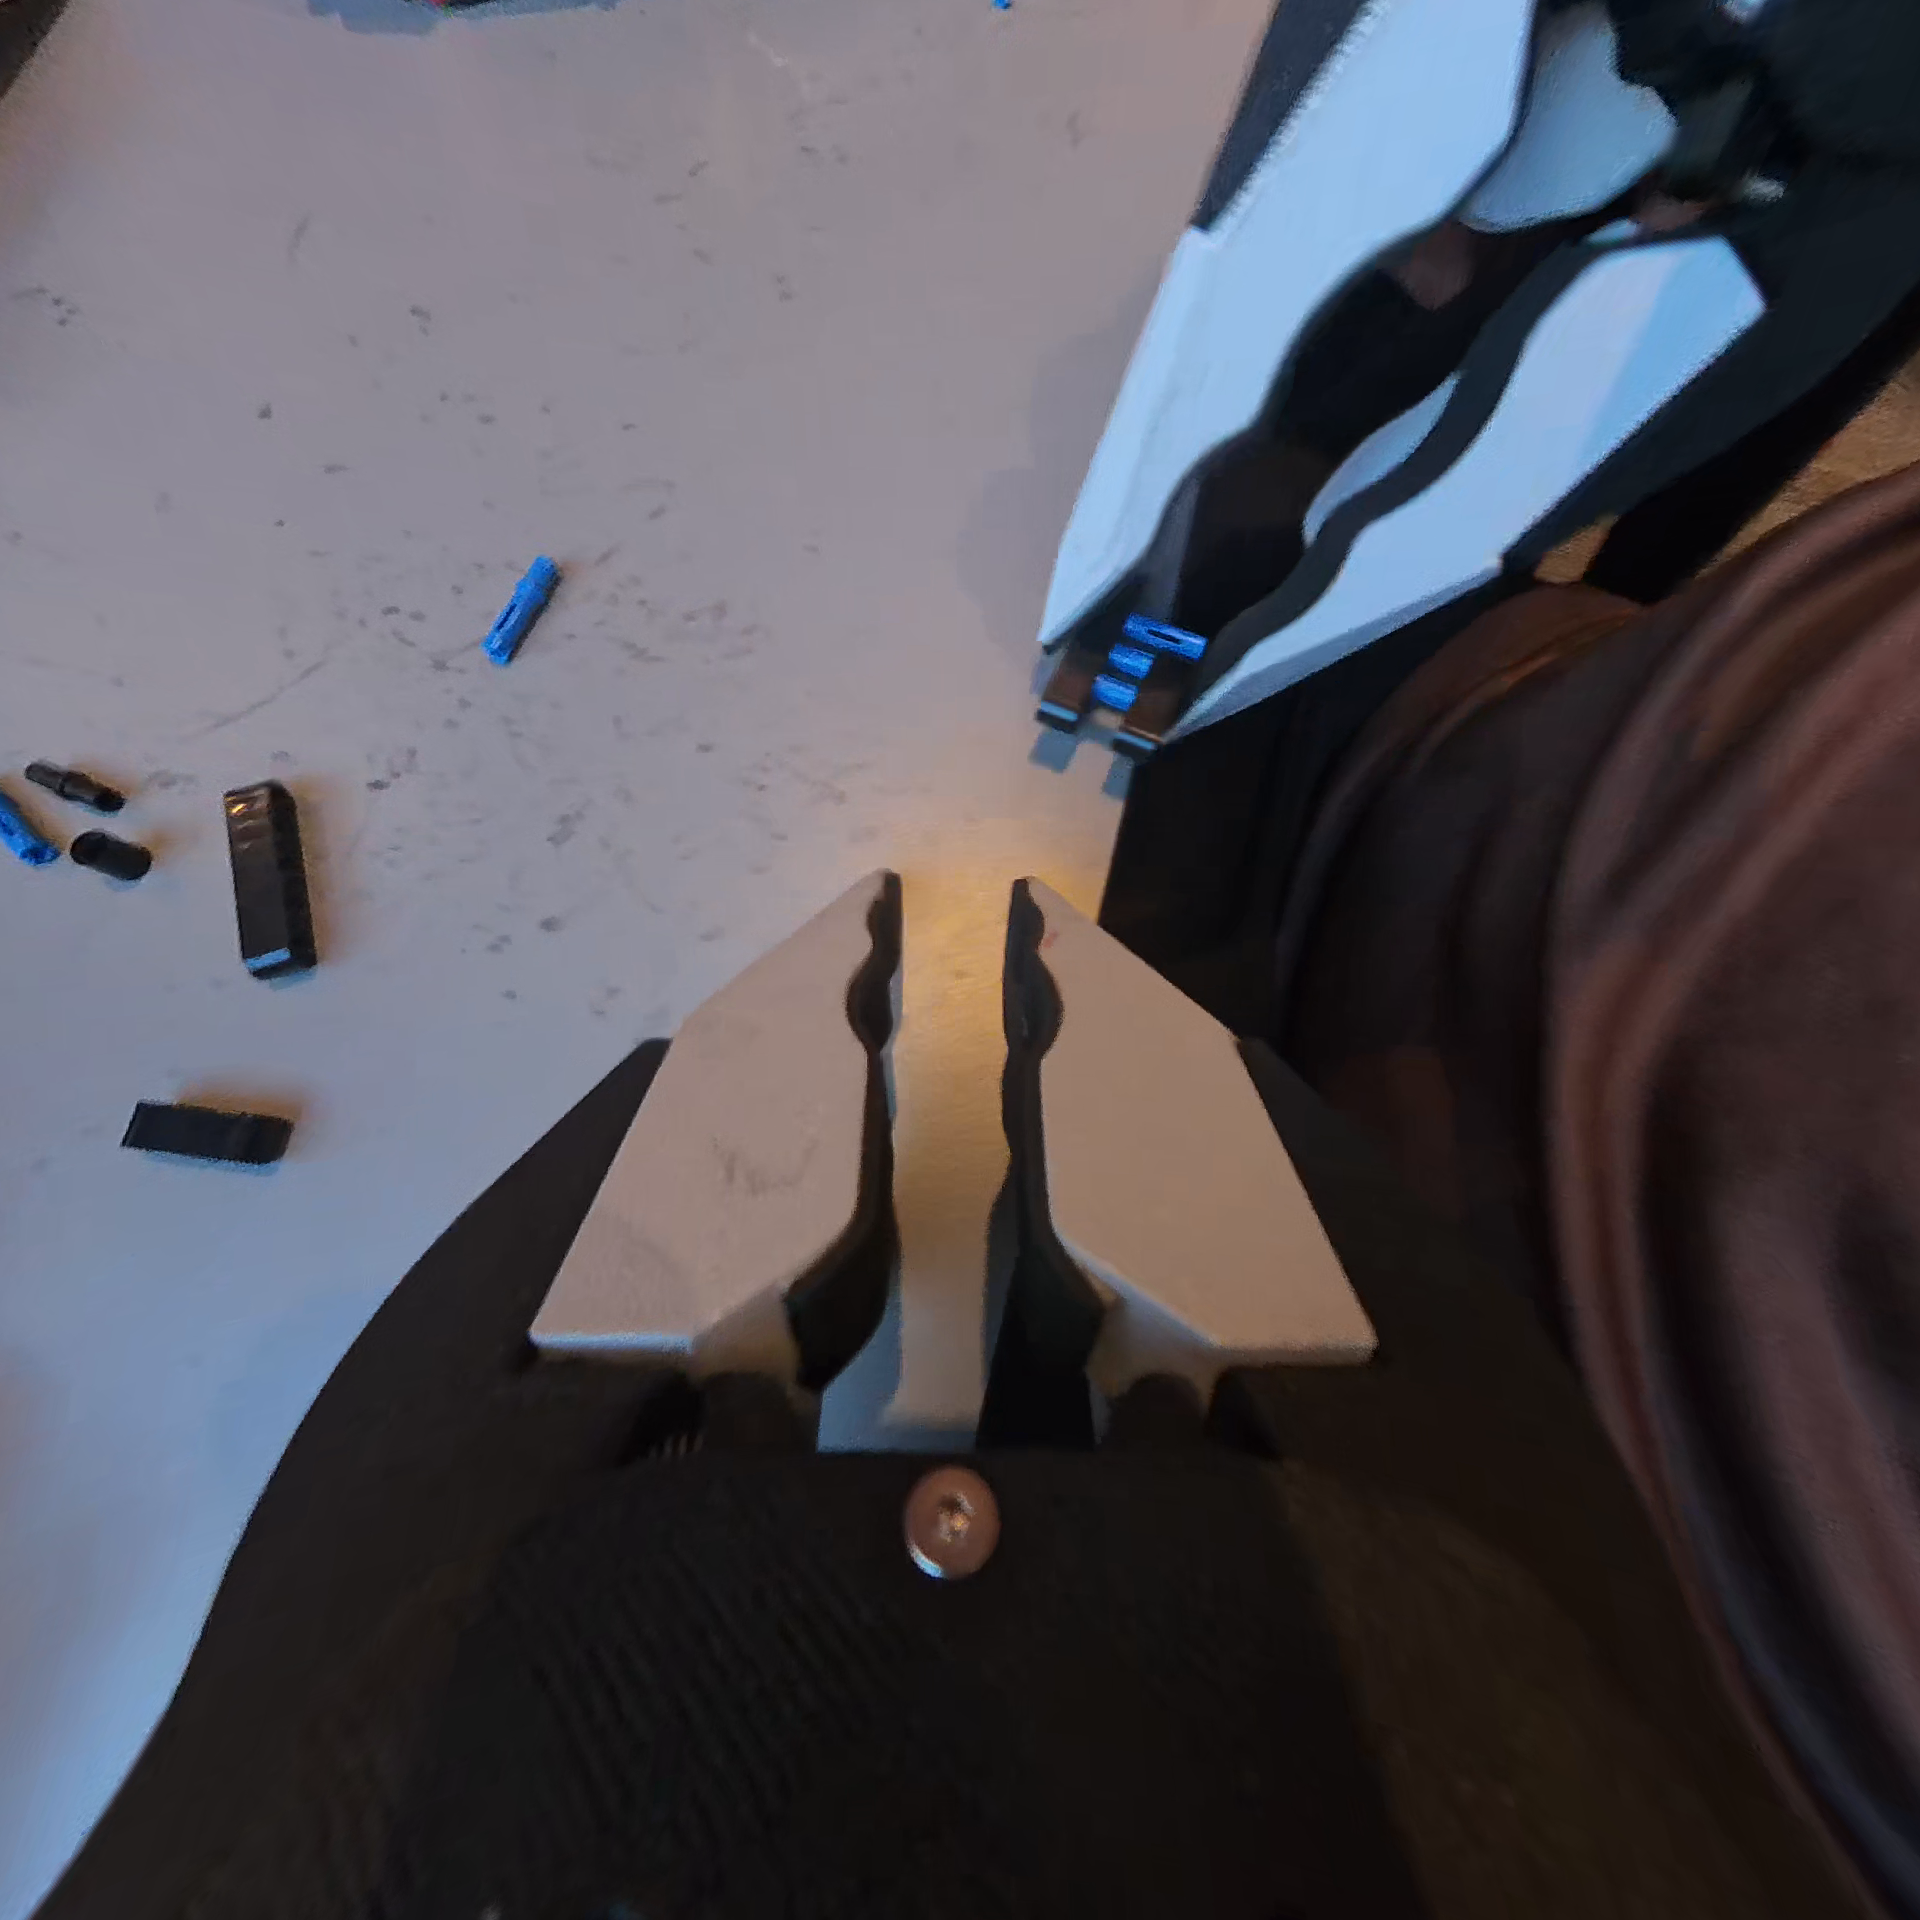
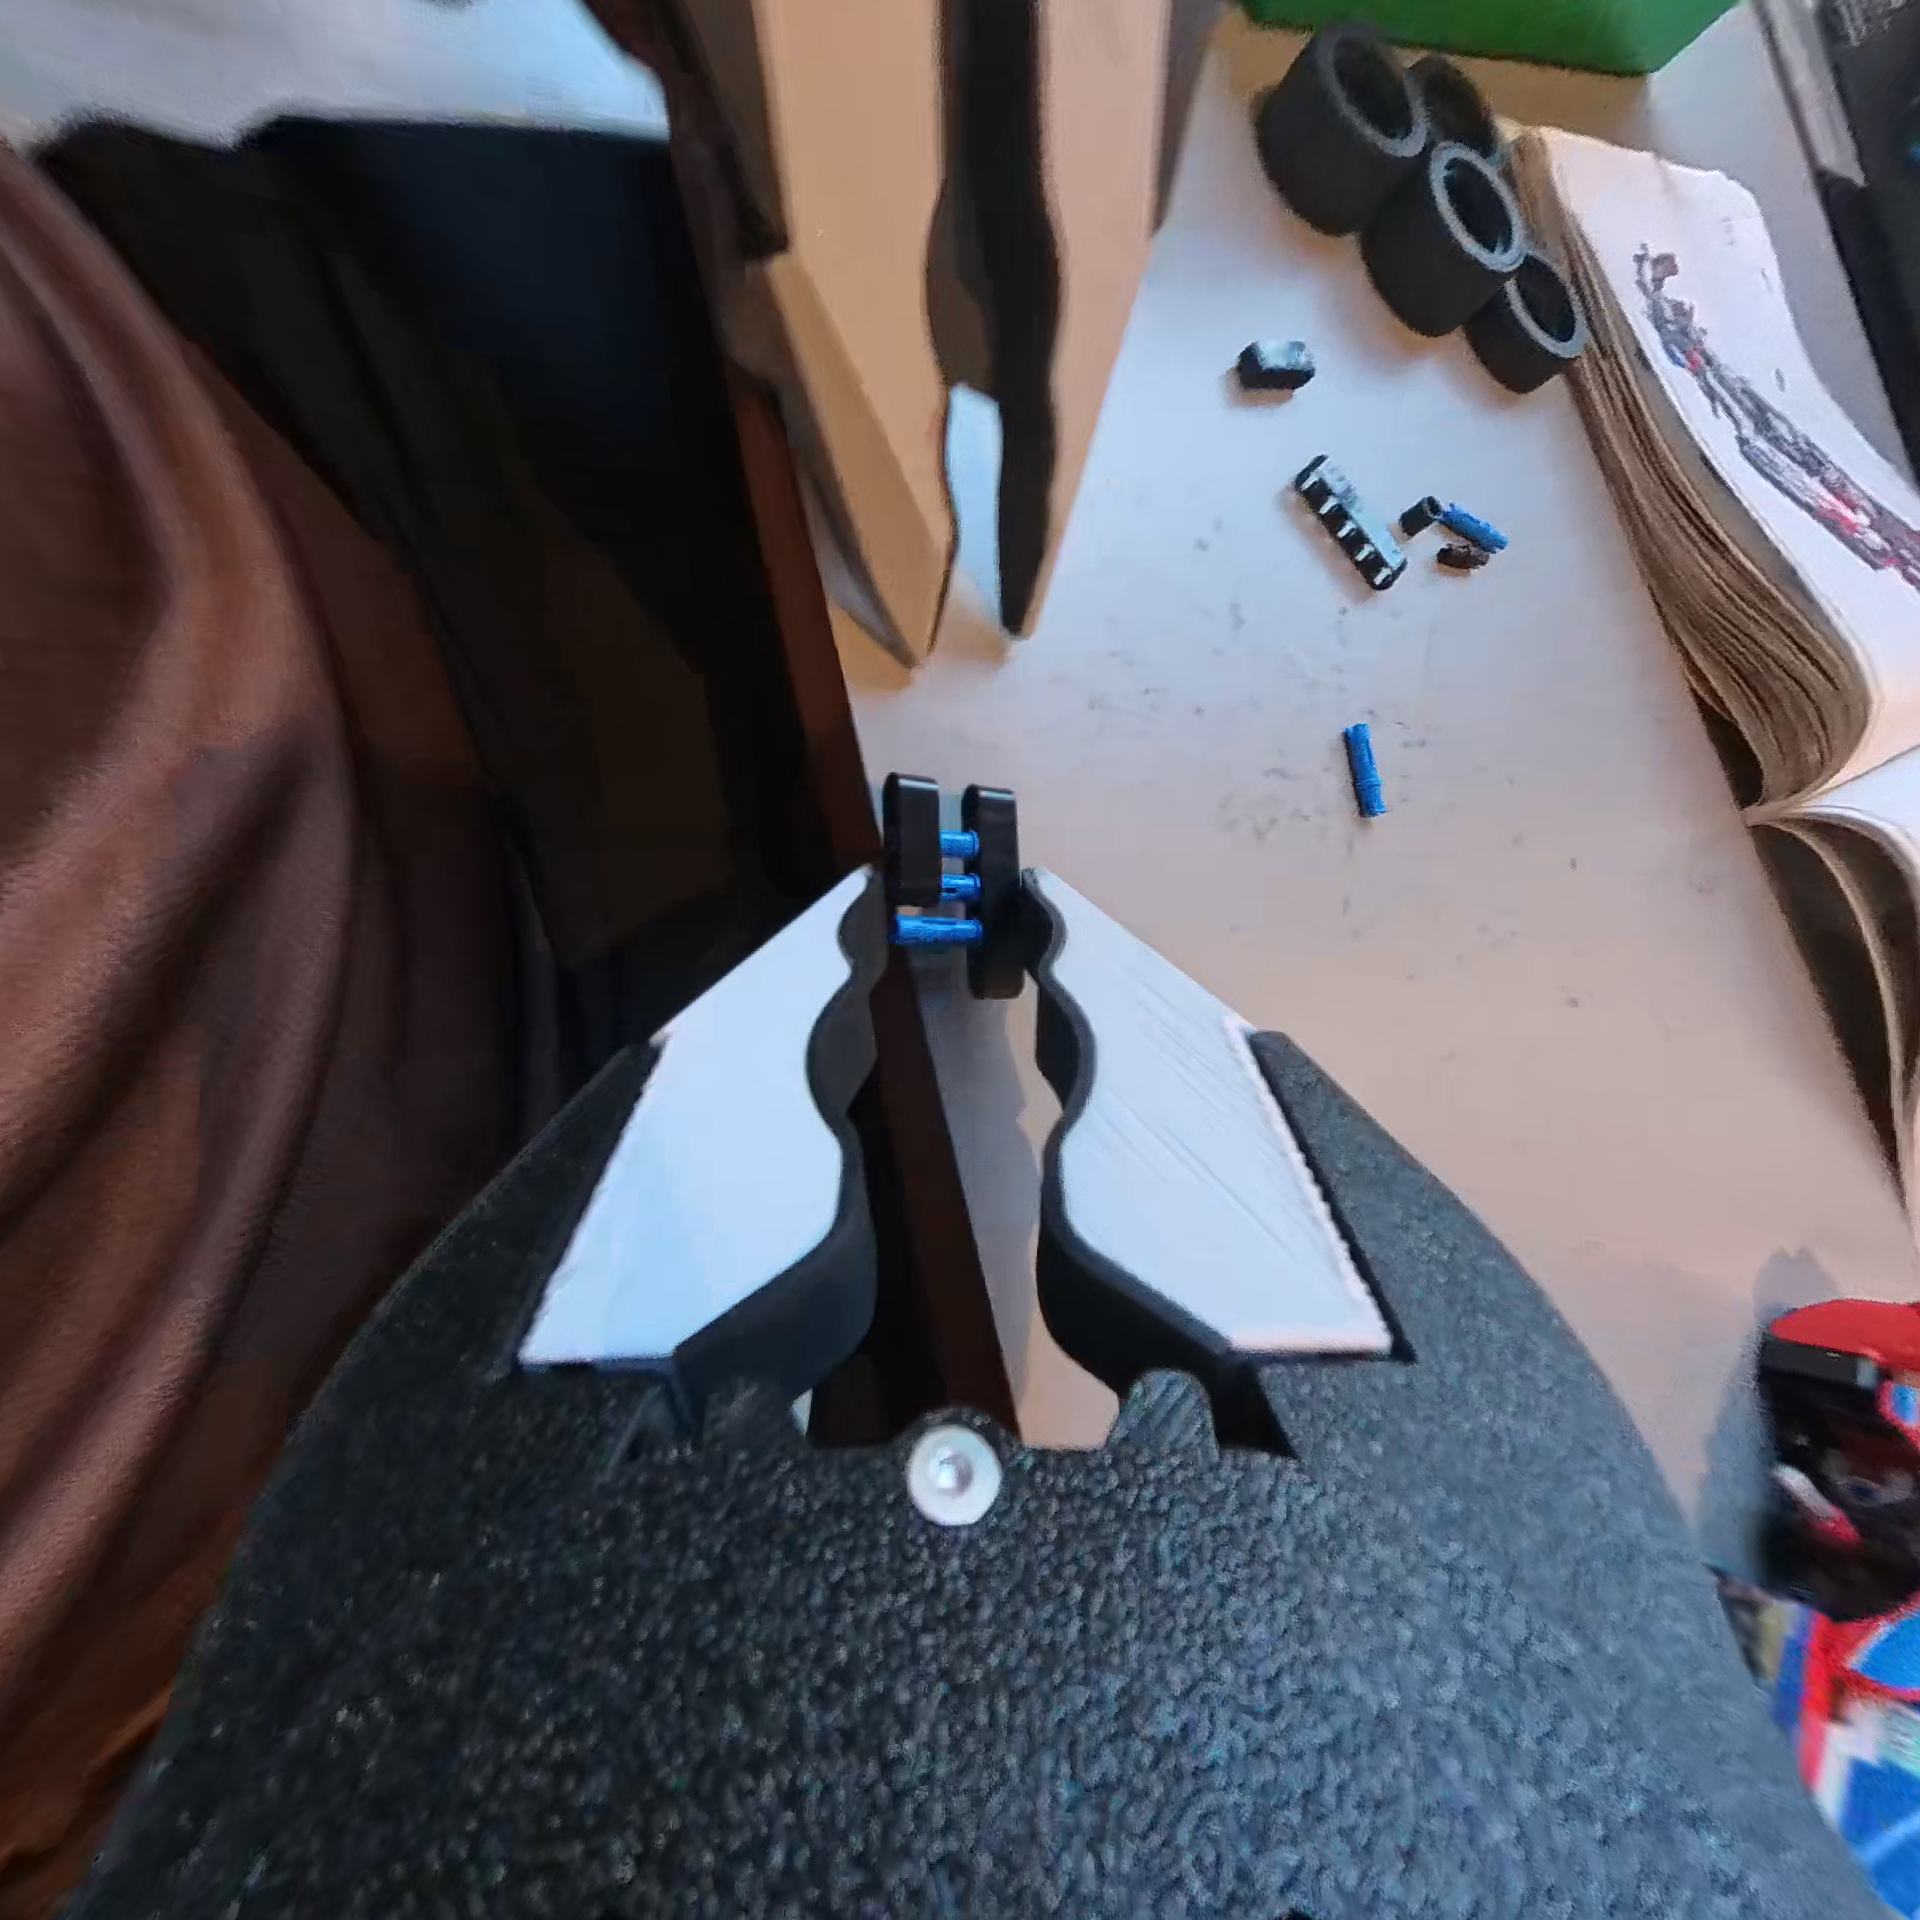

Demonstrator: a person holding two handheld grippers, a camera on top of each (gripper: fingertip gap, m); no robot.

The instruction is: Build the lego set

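Now, the right gripper [image 2: 951, 883] has its jaws clamped on two black beams [image 2: 948, 868] joined by blue pins.
The left gripper [image 1: 954, 883] has its jaws slightly apart, empty; uneven squeezing could pop the pins loose.

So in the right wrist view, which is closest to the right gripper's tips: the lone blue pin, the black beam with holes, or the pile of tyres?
1. Lone blue pin, on the table right of the right gripper.
2. Black beam with holes, farther up.
3. Tyres, top right by the booklet.

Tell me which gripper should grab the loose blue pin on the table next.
Left. The left gripper is open and empty over the table, with the blue pin lying ahead of it. The right gripper is shut on the black-and-blue assembly.
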